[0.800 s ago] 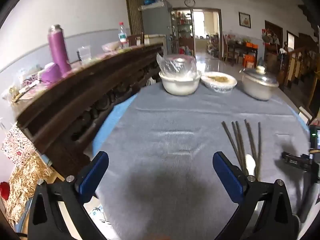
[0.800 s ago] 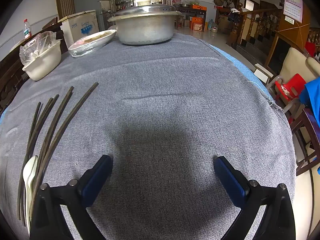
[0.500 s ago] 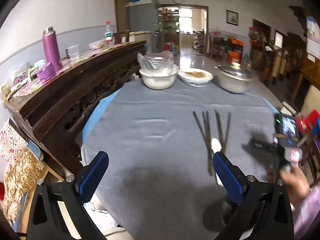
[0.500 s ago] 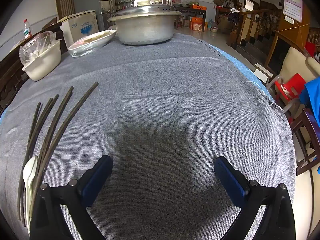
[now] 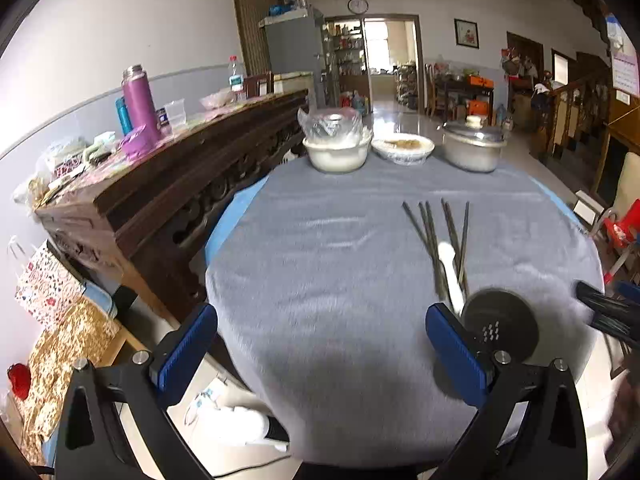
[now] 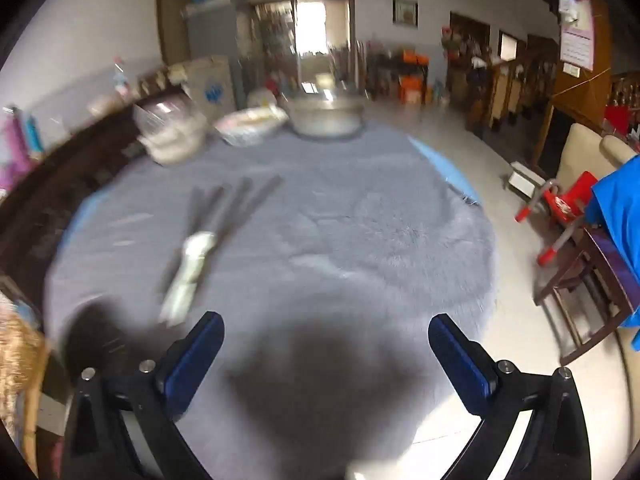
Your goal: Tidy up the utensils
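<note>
Several dark chopsticks [image 5: 434, 232] lie fanned out on the grey tablecloth [image 5: 320, 272], with a white spoon [image 5: 450, 268] among them. A black round perforated object [image 5: 500, 326] sits at their near end. In the blurred right wrist view the chopsticks [image 6: 228, 204], spoon [image 6: 190, 264] and the black round object [image 6: 94, 332] show at the left. My left gripper [image 5: 320, 348] is open and empty above the table's near edge. My right gripper [image 6: 326, 360] is open and empty, raised over the near edge; part of it shows in the left wrist view [image 5: 608, 312].
At the table's far side stand a white bowl with a plastic bag [image 5: 336, 148], a covered dish [image 5: 402, 148] and a lidded metal pot [image 5: 472, 148]. A dark wooden sideboard [image 5: 168, 188] with a purple flask [image 5: 140, 104] runs along the left. A red chair [image 6: 560, 208] stands to the right.
Both grippers have pulled back and risen from the table, so more of it shows. The right wrist view is now motion-blurred. Both grippers stay open.
</note>
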Demonstrator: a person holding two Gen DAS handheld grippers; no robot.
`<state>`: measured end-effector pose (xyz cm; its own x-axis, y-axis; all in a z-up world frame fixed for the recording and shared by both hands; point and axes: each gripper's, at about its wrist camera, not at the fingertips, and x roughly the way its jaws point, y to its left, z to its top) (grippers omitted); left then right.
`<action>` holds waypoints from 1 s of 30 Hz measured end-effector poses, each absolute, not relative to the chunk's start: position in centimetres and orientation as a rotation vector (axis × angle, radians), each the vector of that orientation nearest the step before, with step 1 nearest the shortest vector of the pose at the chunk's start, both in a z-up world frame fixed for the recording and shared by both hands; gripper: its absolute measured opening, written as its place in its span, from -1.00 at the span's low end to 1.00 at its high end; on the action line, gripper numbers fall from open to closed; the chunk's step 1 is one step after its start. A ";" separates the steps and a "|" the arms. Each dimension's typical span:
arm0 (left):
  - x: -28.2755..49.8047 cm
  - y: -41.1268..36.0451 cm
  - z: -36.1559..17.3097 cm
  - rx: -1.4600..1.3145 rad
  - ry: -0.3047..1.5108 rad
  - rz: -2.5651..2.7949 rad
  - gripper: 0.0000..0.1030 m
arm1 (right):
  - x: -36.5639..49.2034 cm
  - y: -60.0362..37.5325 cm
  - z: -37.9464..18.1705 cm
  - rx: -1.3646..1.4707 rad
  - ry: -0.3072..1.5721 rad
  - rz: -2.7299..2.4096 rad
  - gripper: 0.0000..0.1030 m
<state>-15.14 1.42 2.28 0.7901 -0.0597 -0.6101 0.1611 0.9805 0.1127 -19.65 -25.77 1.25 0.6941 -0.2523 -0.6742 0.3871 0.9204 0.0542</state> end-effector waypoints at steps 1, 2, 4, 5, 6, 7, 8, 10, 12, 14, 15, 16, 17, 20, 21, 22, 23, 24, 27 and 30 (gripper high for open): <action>-15.4 1.5 2.1 0.159 0.662 -0.124 1.00 | -21.3 -24.5 2.1 0.198 0.692 -0.342 1.00; -16.1 1.5 2.1 0.155 0.672 -0.141 1.00 | -22.5 -23.2 2.8 0.189 0.673 -0.328 1.00; -16.5 1.1 1.8 0.167 0.680 -0.159 1.00 | -23.5 -20.4 4.0 0.150 0.649 -0.334 1.00; -16.9 0.9 1.8 0.180 0.683 -0.169 1.00 | -24.0 -19.4 4.3 0.124 0.641 -0.344 1.00; -17.3 0.8 2.0 0.187 0.680 -0.177 1.00 | -24.3 -18.4 4.6 0.090 0.634 -0.348 1.00; -17.4 0.8 2.1 0.188 0.674 -0.181 1.00 | -24.4 -17.5 4.9 0.058 0.627 -0.349 1.00; -17.6 1.0 2.4 0.187 0.659 -0.183 1.00 | -24.5 -16.7 5.2 0.030 0.617 -0.354 1.00; -17.9 1.4 3.0 0.183 0.631 -0.181 1.00 | -24.4 -15.7 5.6 -0.003 0.608 -0.355 1.00; -18.1 1.8 3.6 0.172 0.610 -0.180 1.00 | -24.6 -15.0 5.7 -0.025 0.606 -0.353 1.00; -18.0 1.8 3.6 0.169 0.605 -0.185 1.00 | -25.1 -14.4 5.8 -0.047 0.596 -0.349 1.00; -17.8 1.7 3.6 0.171 0.607 -0.189 1.00 | -25.0 -14.3 5.9 -0.052 0.596 -0.349 1.00; -17.7 1.6 3.5 0.175 0.611 -0.192 1.00 | -24.9 -14.3 5.9 -0.056 0.597 -0.355 1.00; -17.6 1.4 3.4 0.179 0.615 -0.197 1.00 | -24.9 -14.3 5.9 -0.057 0.598 -0.359 1.00; -17.3 1.0 3.2 0.191 0.623 -0.206 1.00 | -24.6 -14.9 5.6 -0.034 0.611 -0.364 1.00; -17.3 0.9 3.1 0.194 0.623 -0.208 1.00 | -24.5 -15.1 5.5 -0.027 0.617 -0.364 1.00; -17.3 0.8 3.1 0.196 0.625 -0.211 1.00 | -24.4 -15.3 5.4 -0.019 0.621 -0.367 1.00; -17.3 0.6 3.0 0.201 0.625 -0.213 1.00 | -24.4 -15.4 5.4 -0.014 0.622 -0.368 1.00; -17.3 0.5 3.0 0.204 0.625 -0.215 1.00 | -24.4 -15.5 5.3 -0.010 0.621 -0.368 1.00; -17.3 0.1 2.9 0.214 0.628 -0.219 1.00 | -24.5 -15.7 5.2 0.003 0.618 -0.368 1.00; -17.3 0.0 2.9 0.215 0.625 -0.218 1.00 | -24.4 -15.9 5.2 0.010 0.621 -0.364 1.00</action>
<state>-17.30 -0.04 2.87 0.7893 -0.1367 -0.5986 0.2658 0.9549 0.1324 -24.42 -15.90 5.17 0.7519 -0.3309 -0.5702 0.3366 0.9364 -0.0994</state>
